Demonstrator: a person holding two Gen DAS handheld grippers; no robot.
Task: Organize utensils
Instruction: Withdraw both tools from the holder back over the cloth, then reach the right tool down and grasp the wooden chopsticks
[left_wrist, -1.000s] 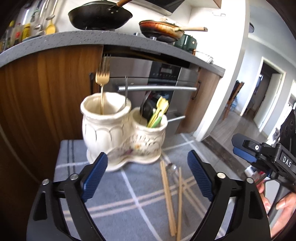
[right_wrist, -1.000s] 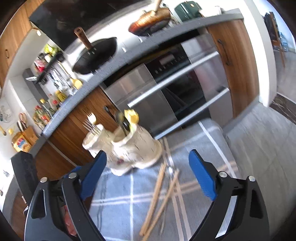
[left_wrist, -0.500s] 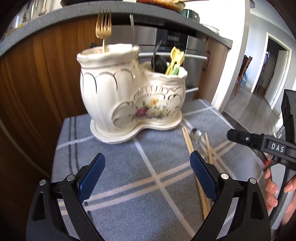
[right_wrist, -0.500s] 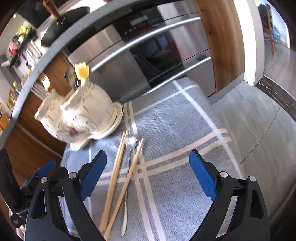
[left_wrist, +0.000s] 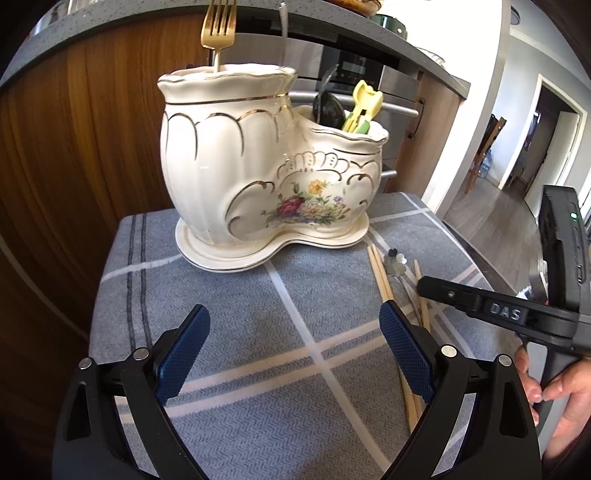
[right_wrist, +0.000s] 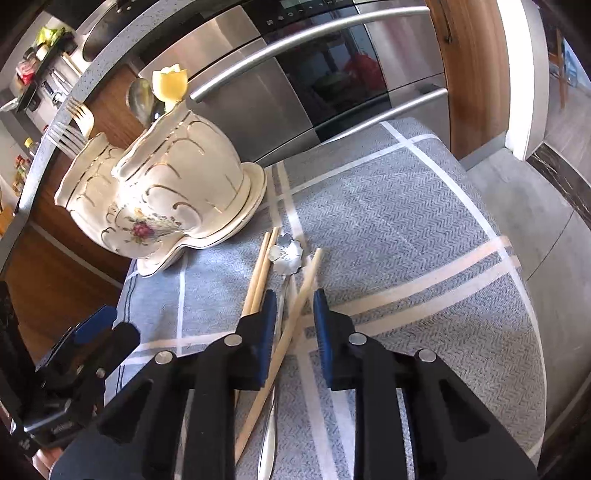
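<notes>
A cream ceramic two-pot utensil holder with flowers stands on the grey checked cloth; it also shows in the right wrist view. It holds a gold fork and yellow-green utensils. Wooden chopsticks and a flower-ended silver spoon lie on the cloth right of it. My right gripper is low over them, jaws narrowed around one chopstick and the spoon handle, not clamped. My left gripper is open and empty in front of the holder.
The cloth covers a small table with edges close on all sides. A wooden cabinet and a steel oven stand behind. Tiled floor lies to the right.
My right gripper has dropped to the chopsticks and spoon and its jaws have narrowed from wide open. My left gripper has moved closer to the holder and stays open.
</notes>
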